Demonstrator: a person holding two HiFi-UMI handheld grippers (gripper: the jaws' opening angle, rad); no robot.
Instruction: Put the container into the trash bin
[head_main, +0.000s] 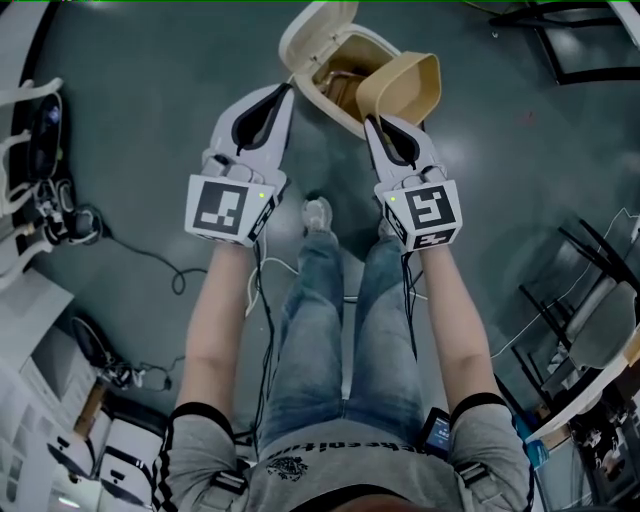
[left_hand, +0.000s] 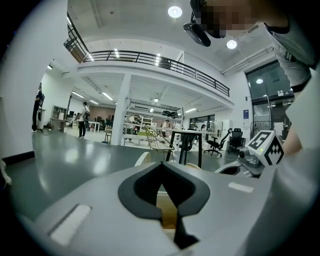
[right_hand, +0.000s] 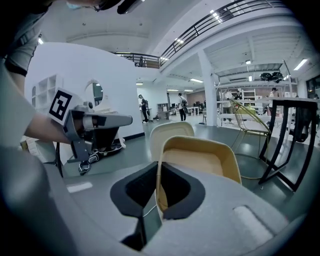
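Note:
A cream trash bin (head_main: 322, 62) stands on the grey floor at the top centre of the head view, its lid (head_main: 320, 18) swung back and open. My right gripper (head_main: 372, 121) is shut on the rim of a tan container (head_main: 402, 85), which it holds tilted over the bin's right edge. In the right gripper view the container (right_hand: 200, 161) rises from the jaws (right_hand: 159, 167), with the bin lid (right_hand: 167, 132) behind it. My left gripper (head_main: 285, 92) is shut, its tips beside the bin's left rim, and nothing shows between them (left_hand: 161, 165).
The person's legs and shoes (head_main: 317, 214) are below the bin. Cables (head_main: 150, 255) and equipment (head_main: 45, 140) lie at the left. Black chair frames (head_main: 575, 45) stand at the right. A wire chair (right_hand: 250, 122) and a black table frame (right_hand: 290, 142) stand beyond the bin.

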